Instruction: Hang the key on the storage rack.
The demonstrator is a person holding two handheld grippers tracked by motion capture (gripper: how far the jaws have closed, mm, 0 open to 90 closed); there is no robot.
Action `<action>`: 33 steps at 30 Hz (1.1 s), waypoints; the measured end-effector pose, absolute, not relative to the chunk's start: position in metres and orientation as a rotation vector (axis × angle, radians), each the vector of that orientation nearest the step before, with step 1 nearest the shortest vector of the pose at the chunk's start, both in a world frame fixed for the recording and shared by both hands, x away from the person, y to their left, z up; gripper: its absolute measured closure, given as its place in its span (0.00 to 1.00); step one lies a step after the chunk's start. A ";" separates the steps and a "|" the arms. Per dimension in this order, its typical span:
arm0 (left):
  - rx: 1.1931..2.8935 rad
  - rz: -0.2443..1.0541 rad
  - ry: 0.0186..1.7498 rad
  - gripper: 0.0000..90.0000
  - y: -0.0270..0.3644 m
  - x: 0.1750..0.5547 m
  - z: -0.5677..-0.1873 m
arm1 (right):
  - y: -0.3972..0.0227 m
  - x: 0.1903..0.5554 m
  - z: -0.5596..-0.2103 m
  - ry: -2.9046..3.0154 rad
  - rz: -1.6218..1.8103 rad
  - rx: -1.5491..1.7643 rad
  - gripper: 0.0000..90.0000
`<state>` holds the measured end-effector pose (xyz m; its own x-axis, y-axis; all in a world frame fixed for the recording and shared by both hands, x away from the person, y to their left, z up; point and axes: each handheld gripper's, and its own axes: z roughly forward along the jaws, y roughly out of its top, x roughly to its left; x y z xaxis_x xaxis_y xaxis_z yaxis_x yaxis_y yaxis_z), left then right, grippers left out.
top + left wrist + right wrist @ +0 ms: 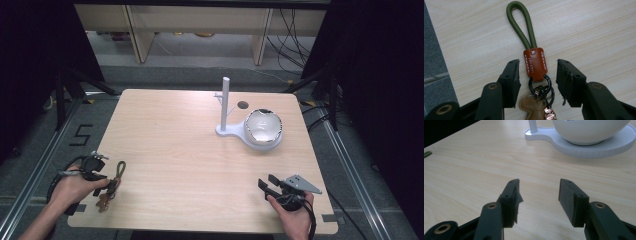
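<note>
Landmark: white stand (235, 131) with its upright post and bowl, at the table's far right.
Keychain place: keychain (534, 63) lies flat at the near left corner of the table (175, 150), well apart from the stand.
Long axis: green cord loop points away from the person, charms trail back toward the hand.
Left gripper (537, 75): jaws stand apart, one on each side of the brown leather tab, neither pad touching it; nothing held.
Right gripper (539, 195): jaws apart, empty, pointing toward the stand.
Nearer hand: the left, already straddling the keychain.
Likely next move: close on the tab.
</note>
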<state>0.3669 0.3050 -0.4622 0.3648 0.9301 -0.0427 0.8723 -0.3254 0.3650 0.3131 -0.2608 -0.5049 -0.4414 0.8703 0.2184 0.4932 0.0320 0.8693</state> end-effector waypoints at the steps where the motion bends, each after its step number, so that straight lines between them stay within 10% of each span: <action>1: 2.305 0.239 1.593 0.60 0.304 0.368 -0.463 | -0.261 0.313 -0.505 1.944 1.380 1.384 0.58; 33: 2.494 0.221 1.603 0.71 0.290 0.390 -0.483 | -0.262 0.314 -0.507 1.963 1.379 1.373 0.58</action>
